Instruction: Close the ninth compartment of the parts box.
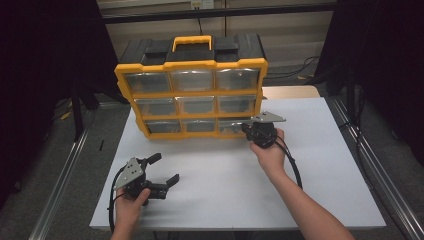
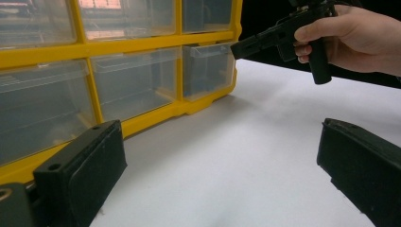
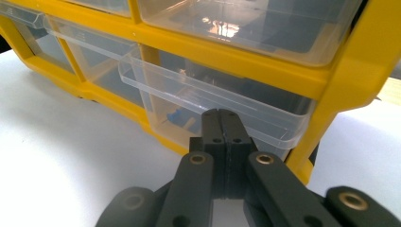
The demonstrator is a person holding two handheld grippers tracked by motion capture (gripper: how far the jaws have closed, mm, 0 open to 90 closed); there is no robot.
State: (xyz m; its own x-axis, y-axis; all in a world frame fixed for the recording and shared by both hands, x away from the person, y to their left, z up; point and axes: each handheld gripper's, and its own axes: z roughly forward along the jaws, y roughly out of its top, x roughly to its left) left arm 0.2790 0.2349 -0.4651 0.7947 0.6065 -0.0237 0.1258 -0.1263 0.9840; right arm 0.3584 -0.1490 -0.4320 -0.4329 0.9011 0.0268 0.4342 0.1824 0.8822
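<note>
Parts organizer [image 1: 192, 95]: upright at desk [image 1: 310, 165] rear. Bottom-right drawer [image 3: 213, 101]: slightly out, not fully opened. Right gripper [image 3: 221, 118]: jaws closed, empty, tips at drawer lip. Left gripper [image 1: 162, 167]: wide open, empty, idle near desk front.

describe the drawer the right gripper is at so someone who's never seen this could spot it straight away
On the white table stands a yellow organiser case with three rows of three clear drawers. Look along the bottom row to its right-hand end in the high view: the bottom-right drawer is there, with the right gripper shut against its front. Unlike its neighbours, it sticks out slightly from the frame.
</note>
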